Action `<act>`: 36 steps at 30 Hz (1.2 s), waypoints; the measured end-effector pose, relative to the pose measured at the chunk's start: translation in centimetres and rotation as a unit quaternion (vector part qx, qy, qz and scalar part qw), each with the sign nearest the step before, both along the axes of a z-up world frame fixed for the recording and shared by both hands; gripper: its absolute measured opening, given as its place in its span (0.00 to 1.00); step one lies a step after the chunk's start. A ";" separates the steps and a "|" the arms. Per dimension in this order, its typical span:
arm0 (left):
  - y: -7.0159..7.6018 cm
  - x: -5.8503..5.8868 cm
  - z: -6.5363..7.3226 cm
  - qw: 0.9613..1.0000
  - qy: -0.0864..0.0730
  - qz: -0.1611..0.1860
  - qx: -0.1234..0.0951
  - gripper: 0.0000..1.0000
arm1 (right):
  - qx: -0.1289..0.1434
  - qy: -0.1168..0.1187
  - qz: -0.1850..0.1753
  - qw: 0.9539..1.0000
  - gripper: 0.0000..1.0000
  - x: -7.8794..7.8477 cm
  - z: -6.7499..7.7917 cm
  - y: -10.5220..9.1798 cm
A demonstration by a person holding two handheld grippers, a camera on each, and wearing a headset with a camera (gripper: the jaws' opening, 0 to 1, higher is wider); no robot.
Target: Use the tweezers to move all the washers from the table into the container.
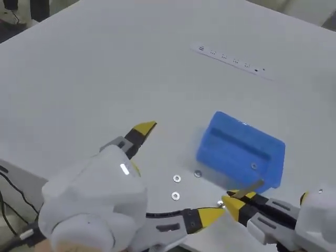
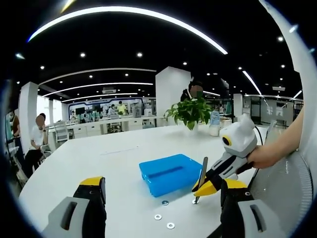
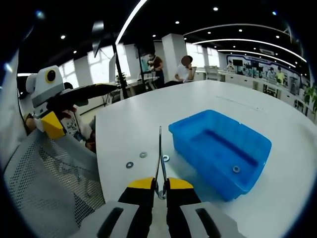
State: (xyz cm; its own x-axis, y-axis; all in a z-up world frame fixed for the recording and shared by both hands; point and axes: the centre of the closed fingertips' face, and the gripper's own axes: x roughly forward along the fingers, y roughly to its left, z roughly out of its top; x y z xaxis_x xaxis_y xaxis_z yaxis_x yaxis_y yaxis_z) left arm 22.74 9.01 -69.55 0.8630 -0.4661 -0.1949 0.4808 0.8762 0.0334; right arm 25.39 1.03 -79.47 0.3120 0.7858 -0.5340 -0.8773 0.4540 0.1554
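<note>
White table. Power strip lies flat on the table's far side. Potted plant at the table's far edge. Grey mesh chair just beside the table. White pillar beyond the table.

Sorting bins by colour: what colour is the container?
The container is blue; right gripper view.

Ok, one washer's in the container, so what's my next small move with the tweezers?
Probably nudge the tweezers tips onto the washer lying just beside them, near the container. The right gripper is shut on the tweezers, and three washers lie on the table.
</note>
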 end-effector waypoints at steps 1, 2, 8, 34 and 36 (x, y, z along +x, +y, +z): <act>0.0 0.0 0.0 1.000 -0.002 -0.001 0.001 0.99 | 0.000 -0.002 0.001 1.000 0.05 0.0 0.1 0.0; -0.1 0.0 0.1 1.000 -0.004 -0.002 0.003 0.99 | 0.001 -0.003 0.001 1.000 0.05 -0.1 0.2 0.0; 0.0 0.0 -0.1 1.000 -0.002 -0.001 0.009 0.99 | -0.006 -0.005 0.010 1.000 0.05 -0.4 -0.1 0.2; -0.1 -0.1 -0.6 1.000 0.008 -0.004 0.022 0.95 | -0.031 -0.035 0.023 0.999 0.04 0.5 2.5 0.9; -0.1 -0.1 -0.7 1.000 0.010 -0.005 0.022 0.94 | -0.002 -0.039 0.006 0.999 0.04 1.4 4.3 0.9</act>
State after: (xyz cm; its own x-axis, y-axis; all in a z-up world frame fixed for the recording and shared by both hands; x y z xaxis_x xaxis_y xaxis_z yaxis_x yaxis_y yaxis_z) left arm 22.60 8.91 -70.20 0.8542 -0.4653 -0.2320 0.4906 0.8691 0.0630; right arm 26.81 1.97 -75.21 0.3426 0.7884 -0.5110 -0.8924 0.4431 0.0853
